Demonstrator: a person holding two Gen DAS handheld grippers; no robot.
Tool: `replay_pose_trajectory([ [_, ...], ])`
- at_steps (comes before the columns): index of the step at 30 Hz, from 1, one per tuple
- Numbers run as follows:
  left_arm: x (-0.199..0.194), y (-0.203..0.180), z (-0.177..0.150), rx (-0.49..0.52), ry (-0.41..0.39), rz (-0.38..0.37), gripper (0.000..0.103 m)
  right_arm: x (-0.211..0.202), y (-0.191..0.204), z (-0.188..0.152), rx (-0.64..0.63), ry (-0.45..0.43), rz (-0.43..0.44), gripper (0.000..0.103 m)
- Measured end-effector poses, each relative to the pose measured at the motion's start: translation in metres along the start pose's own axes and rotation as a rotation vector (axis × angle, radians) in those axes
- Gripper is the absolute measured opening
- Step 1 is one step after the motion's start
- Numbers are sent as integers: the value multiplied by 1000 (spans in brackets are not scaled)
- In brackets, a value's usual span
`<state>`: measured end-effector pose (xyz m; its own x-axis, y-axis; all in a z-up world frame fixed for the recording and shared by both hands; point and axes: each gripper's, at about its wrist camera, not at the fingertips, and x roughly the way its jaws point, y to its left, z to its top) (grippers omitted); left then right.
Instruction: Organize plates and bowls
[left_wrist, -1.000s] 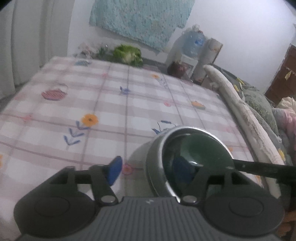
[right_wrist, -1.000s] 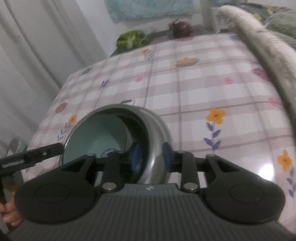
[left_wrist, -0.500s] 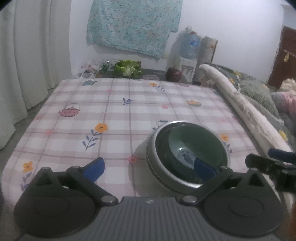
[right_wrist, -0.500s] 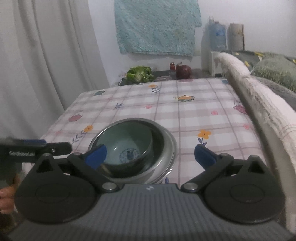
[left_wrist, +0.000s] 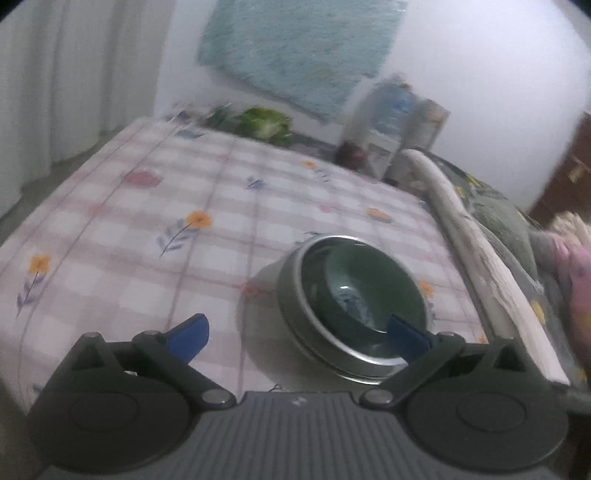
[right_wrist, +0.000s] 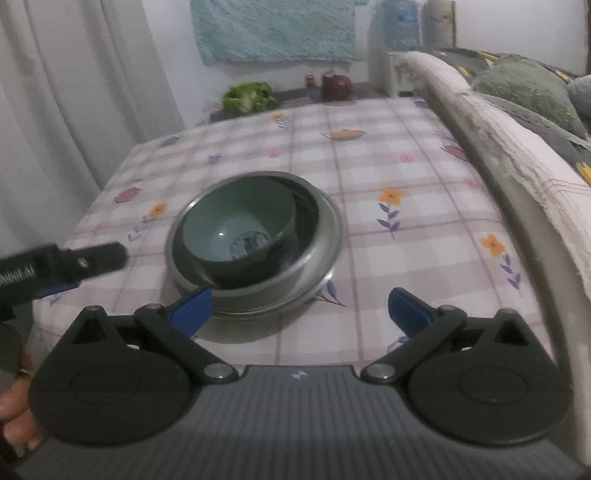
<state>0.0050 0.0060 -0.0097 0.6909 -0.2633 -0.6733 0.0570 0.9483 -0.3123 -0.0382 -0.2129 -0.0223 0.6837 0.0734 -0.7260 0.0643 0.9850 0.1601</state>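
Green ceramic bowl (right_wrist: 236, 236) nested in steel bowl (right_wrist: 317, 258), near front edge of desk (right_wrist: 406, 192); both hand-held grippers wide open, empty.

Count: one green bowl, one steel bowl, no plates visible. Judged: steel bowl light, stiff, slick-walled; ceramic heavier, chippable, loose inside. Take the steel rim, one finger inside, one outside, and keep it level. Left hand-held gripper (left_wrist: 297, 336) and right hand-held gripper (right_wrist: 299, 310) hold nothing.

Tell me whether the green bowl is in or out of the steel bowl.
In. The green ceramic bowl sits upright inside the larger round steel bowl, whose rim rings it, on the checked tablecloth.
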Motion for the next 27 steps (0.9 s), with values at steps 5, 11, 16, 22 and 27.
replay_pose_trajectory([
  [5, 10, -2, 2, 45, 75, 155, 103, -1, -2, -2, 1, 15, -12, 102],
  [11, -1, -18, -7, 134, -21, 264, 103, -2, -2, 0, -10, 8, -27, 102],
  [16, 0, -40, -9, 297, -19, 300, 103, -3, 1, 1, -40, 0, -39, 102],
  [22, 15, -47, -13, 310, 92, 297, 103, 1, 0, 2, -47, 29, -35, 102],
  [27, 26, -39, -14, 255, 180, 277, 103, 9, -2, 1, -35, 60, -44, 102],
])
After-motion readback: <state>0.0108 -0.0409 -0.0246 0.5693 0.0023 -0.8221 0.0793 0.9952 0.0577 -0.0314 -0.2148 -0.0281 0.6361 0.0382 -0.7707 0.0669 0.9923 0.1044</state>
